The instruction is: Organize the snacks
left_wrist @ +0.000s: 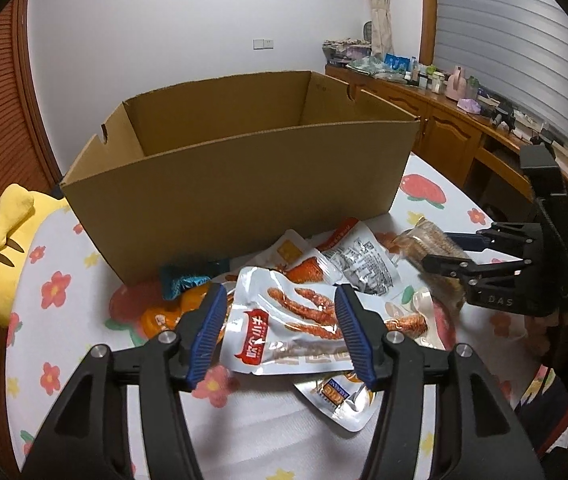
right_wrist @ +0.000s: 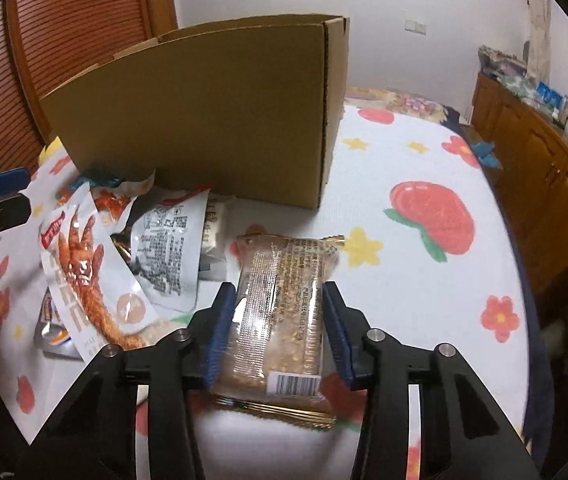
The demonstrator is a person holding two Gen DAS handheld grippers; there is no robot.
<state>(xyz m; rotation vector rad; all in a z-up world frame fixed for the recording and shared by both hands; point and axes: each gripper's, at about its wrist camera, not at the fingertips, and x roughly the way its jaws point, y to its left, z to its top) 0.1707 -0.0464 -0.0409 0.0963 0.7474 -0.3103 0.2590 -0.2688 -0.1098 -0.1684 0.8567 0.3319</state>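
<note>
Open cardboard box (left_wrist: 228, 184) stood upright on the flowered tablecloth (right_wrist: 423, 152); snack packets lay heaped against its near wall. Left gripper (left_wrist: 280, 332) sat half open astride the white chicken-feet pouch (left_wrist: 284, 320); whether its pads pressed it, could not tell. Right gripper (right_wrist: 280, 334) had its blue pads closed against both long sides of the clear sesame-bar packet (right_wrist: 284, 304), near the box's right-hand corner.
</note>
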